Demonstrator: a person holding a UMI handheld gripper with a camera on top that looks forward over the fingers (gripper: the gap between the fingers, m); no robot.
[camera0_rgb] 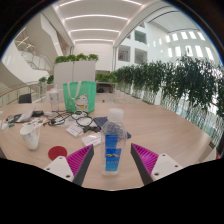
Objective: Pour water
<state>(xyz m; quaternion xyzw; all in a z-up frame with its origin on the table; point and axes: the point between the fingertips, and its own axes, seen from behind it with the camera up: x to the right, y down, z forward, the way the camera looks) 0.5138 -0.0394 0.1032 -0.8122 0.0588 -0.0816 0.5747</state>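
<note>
Water bottle (114,140), upright on the table (170,125), stands between my claw's (113,160) spread fingers, unclamped. Thin plastic: probably light, slippery, squashable. I would grip its labelled middle gently.

Two-finger gripper (112,160) here: dark grey, wedge-shaped fingers (82,163) tapering forward to narrow tips, each lined on its inner face with a bright magenta pad (145,155) of ridged texture. White rounded housing shows beneath both fingers.
</note>
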